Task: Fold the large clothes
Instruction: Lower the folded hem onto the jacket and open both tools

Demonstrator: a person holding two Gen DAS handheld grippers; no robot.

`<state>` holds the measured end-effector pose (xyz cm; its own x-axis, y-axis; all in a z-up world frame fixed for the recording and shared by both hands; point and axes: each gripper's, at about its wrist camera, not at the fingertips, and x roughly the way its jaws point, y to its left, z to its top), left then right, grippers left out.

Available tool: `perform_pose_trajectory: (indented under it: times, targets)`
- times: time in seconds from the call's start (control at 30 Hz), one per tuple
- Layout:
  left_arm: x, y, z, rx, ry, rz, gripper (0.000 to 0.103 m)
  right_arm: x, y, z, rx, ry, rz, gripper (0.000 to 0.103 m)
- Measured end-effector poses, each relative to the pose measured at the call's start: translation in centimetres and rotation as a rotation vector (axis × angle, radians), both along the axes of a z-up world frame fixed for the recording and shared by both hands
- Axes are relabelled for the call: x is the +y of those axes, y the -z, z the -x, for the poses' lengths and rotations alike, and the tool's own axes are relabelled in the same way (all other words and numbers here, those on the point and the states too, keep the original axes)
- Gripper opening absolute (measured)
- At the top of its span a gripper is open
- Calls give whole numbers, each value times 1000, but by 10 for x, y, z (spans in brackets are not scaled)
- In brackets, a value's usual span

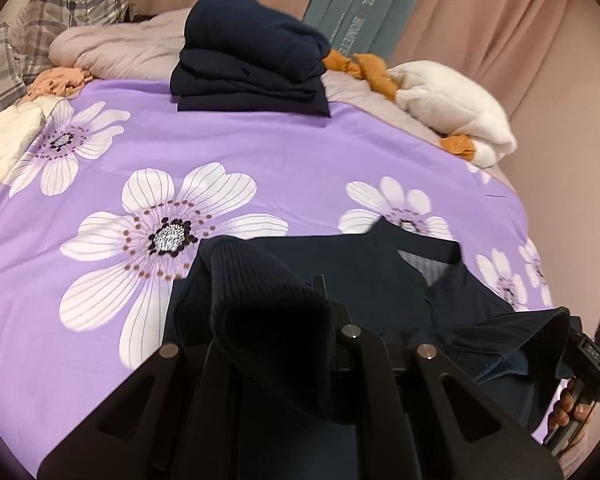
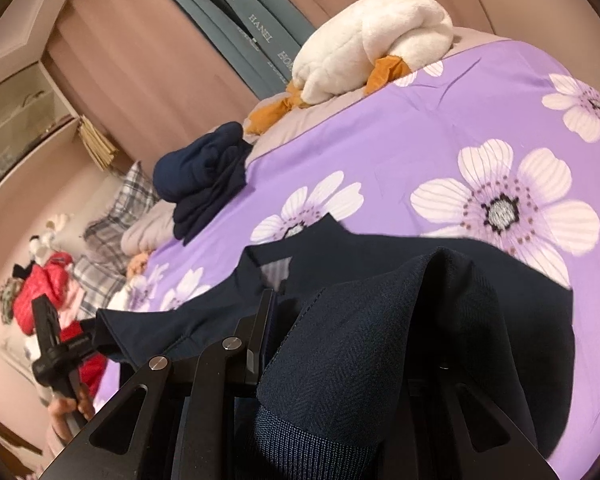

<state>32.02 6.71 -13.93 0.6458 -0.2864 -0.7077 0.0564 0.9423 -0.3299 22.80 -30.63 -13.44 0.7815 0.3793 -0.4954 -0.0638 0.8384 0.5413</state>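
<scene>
A dark navy jacket [image 1: 380, 276] lies on the purple flowered bed cover [image 1: 220, 152], collar away from me. My left gripper [image 1: 296, 320] is shut on its ribbed cuff [image 1: 260, 280], which drapes over the fingers. My right gripper [image 2: 340, 340] is shut on the jacket's other sleeve [image 2: 400, 320], cloth draped over it and hiding the fingertips. In the left wrist view the right gripper [image 1: 572, 336] shows at the right edge pinching the jacket's edge. In the right wrist view the left gripper [image 2: 88, 328] shows at the left pinching the jacket.
A stack of folded navy clothes [image 1: 252, 56] sits at the far side of the bed. A white and orange plush duck [image 1: 452, 108] lies at the far right. Plaid pillows [image 1: 52, 16] and a grey quilt [image 1: 116, 48] lie far left. Pink curtains [image 1: 480, 12] hang behind.
</scene>
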Motion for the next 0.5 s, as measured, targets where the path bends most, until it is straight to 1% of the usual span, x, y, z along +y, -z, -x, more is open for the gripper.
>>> perform_pose_trajectory:
  times: [0.17, 0.27, 0.5]
  targets:
    - [-7, 15, -38, 53, -22, -38, 11, 5, 5, -31, 33, 12, 43, 25]
    - [-13, 23, -55, 80, -20, -59, 11, 2, 11, -46, 62, 24, 40, 25]
    - [-34, 35, -88, 135, 21, -122, 12, -21, 40, -67, 190, 91, -88, 25]
